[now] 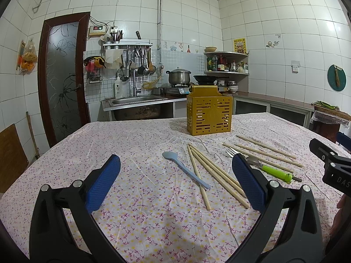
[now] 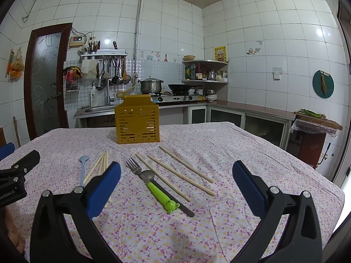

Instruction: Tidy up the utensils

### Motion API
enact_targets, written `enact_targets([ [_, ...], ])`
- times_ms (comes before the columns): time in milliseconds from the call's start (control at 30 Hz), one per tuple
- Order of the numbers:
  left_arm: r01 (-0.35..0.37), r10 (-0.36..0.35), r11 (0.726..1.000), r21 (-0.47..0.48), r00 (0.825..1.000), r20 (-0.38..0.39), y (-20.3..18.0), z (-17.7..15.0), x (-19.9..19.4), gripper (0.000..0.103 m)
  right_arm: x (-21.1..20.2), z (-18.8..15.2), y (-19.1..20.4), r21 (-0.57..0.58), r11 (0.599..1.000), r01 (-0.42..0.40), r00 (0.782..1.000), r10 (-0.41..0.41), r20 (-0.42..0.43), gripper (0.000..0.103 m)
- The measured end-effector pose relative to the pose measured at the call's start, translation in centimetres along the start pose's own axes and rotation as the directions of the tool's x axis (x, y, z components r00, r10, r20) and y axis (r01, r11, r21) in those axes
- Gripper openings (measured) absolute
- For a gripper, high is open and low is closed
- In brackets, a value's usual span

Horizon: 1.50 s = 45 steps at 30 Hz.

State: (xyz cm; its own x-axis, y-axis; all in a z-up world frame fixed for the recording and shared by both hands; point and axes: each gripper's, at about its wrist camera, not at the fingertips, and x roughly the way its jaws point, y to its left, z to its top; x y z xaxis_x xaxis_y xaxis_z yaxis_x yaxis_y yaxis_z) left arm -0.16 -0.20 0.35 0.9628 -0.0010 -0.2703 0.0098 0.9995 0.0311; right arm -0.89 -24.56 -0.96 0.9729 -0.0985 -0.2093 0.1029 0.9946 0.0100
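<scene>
A yellow slotted utensil holder (image 1: 209, 116) (image 2: 138, 122) stands upright at the far middle of the floral-cloth table (image 1: 142, 223) (image 2: 219, 230). In front of it lie a pale blue spoon (image 1: 186, 171) (image 2: 83, 171), a bunch of wooden chopsticks (image 1: 210, 175) (image 2: 98, 166), a second spread of chopsticks (image 1: 267, 151) (image 2: 182, 171), a metal fork (image 1: 232, 152) (image 2: 133, 166) and a green frog-handled spoon (image 1: 276, 172) (image 2: 161, 195) lying across the fork. My left gripper (image 1: 176, 157) hovers open above the blue spoon and chopsticks. My right gripper (image 2: 176, 164) hovers open above the fork and green spoon. Neither holds anything.
Behind the table are a steel sink (image 1: 136, 100), a gas stove with a pot (image 1: 178, 76) and wok, and a counter (image 2: 252, 109) along the right wall. A wooden block wrapped in plastic (image 2: 316, 125) stands at the right. A dark door (image 1: 63, 76) is at the left.
</scene>
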Motion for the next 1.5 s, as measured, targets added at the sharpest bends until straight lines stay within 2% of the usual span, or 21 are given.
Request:
enact_targets([
  [533,0.005,-0.005,1.000,-0.002,1.000,-0.005,-0.4,-0.2,-0.1,0.098,0.1,0.1,-0.4,0.021,1.000,0.002,1.000,-0.002,-0.011,0.099],
  [667,0.006,-0.006,1.000,-0.002,0.999,-0.045,-0.3,-0.1,0.6,0.098,0.6,0.3,-1.0,0.046,0.998,-0.042,0.998,0.043,-0.037,0.099],
  [900,0.011,-0.006,0.999,0.033,0.989,-0.148,-0.4,1.5,3.0,0.098,3.9,1.9,-1.4,0.008,0.999,-0.051,0.994,0.052,-0.096,0.099],
  [1100,0.048,-0.042,0.999,0.021,0.974,-0.222,-0.2,3.7,6.8,0.098,8.9,3.2,-0.9,-0.067,0.997,-0.038,0.987,0.027,-0.159,0.099],
  [1300,0.040,-0.031,0.999,0.021,0.951,-0.308,-0.5,4.1,11.6,0.098,14.0,3.3,-1.1,-0.063,0.996,-0.060,0.965,0.042,-0.259,0.099],
  [1433,0.059,-0.064,0.998,-0.024,0.929,-0.366,-0.4,4.3,14.1,0.098,16.8,3.2,-0.7,-0.091,0.993,-0.078,0.950,0.047,-0.310,0.099],
  [1500,0.053,-0.057,0.998,-0.019,0.927,-0.370,-0.6,4.1,15.1,0.098,17.6,3.2,-0.6,-0.098,0.991,-0.087,0.944,0.050,-0.327,0.099],
])
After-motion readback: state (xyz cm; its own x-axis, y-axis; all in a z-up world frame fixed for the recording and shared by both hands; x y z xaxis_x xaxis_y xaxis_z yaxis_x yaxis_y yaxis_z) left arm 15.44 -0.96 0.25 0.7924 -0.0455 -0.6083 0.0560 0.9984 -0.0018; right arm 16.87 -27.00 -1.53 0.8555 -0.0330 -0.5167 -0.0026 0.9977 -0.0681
